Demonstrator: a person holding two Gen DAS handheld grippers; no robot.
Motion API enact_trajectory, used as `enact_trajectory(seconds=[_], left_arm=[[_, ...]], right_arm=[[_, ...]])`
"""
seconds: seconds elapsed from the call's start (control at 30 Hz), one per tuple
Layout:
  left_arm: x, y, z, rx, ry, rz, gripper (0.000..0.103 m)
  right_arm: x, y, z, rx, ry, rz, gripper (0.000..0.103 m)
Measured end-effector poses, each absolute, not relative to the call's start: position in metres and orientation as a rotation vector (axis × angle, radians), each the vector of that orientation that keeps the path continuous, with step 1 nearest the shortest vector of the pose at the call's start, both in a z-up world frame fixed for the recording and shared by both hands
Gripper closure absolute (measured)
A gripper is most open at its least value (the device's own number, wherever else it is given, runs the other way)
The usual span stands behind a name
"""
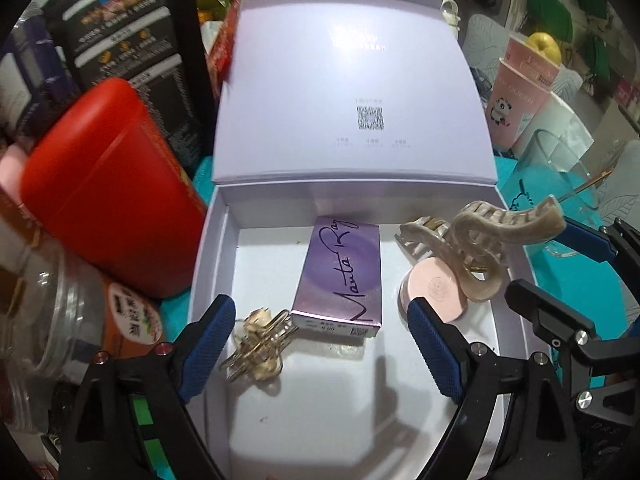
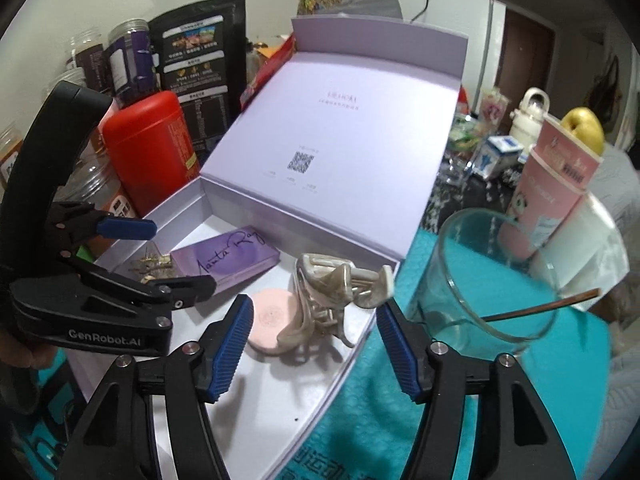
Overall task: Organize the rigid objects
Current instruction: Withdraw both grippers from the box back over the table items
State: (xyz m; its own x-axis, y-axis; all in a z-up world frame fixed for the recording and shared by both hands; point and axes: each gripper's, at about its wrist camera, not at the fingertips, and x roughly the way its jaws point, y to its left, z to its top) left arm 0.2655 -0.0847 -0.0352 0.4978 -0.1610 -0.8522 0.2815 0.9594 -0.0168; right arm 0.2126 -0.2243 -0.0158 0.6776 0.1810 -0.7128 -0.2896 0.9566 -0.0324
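Note:
An open lilac box (image 1: 212,280) (image 2: 380,276) stands with its lid up. Inside lie a purple "Manta Ray" carton (image 1: 340,276) (image 2: 228,258), a small gold hair clip (image 1: 256,344) (image 2: 154,264), a round pink compact (image 1: 438,288) (image 2: 274,320) and a large beige claw clip (image 1: 488,244) (image 2: 336,300). The claw clip leans on the compact at the box's right side. My left gripper (image 1: 324,356) is open over the box floor, empty, with the gold clip by its left finger. My right gripper (image 2: 314,348) is open around the claw clip, not touching it.
A red canister (image 1: 112,188) (image 2: 150,152) and jars (image 1: 48,312) crowd the box's left side. A glass cup (image 2: 492,272) with a stick stands right of the box on the teal cloth (image 2: 400,420). A pink panda carton (image 1: 520,92) (image 2: 552,196) stands behind.

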Motion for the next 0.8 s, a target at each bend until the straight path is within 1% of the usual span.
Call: enact_trajectory(seconds=[0.3,0.33,0.4,0.57,0.8], left_arm=[[0.233,-0.071,-0.004,0.110,0.931,-0.233,0.013],[0.229,-0.069,-0.001,0.108,0.921,-0.230,0.012],[0.223,-0.065,0.007,0.099,0.899,-0.226,0.001],[0.208,-0.066,0.027,0.097,0.858,-0.219,0.001],[0.189,-0.056,0.043,0.088,0.809,-0.220,0.001]], right_arm=[[0.193,-0.226,0.013,-0.126,0.729,0.265,0.036],[0.191,-0.226,0.016,-0.122,0.724,0.267,0.036],[0.187,-0.225,0.022,-0.117,0.713,0.271,0.035],[0.174,-0.222,0.034,-0.112,0.689,0.281,0.034],[0.152,-0.216,0.050,-0.109,0.656,0.291,0.034]])
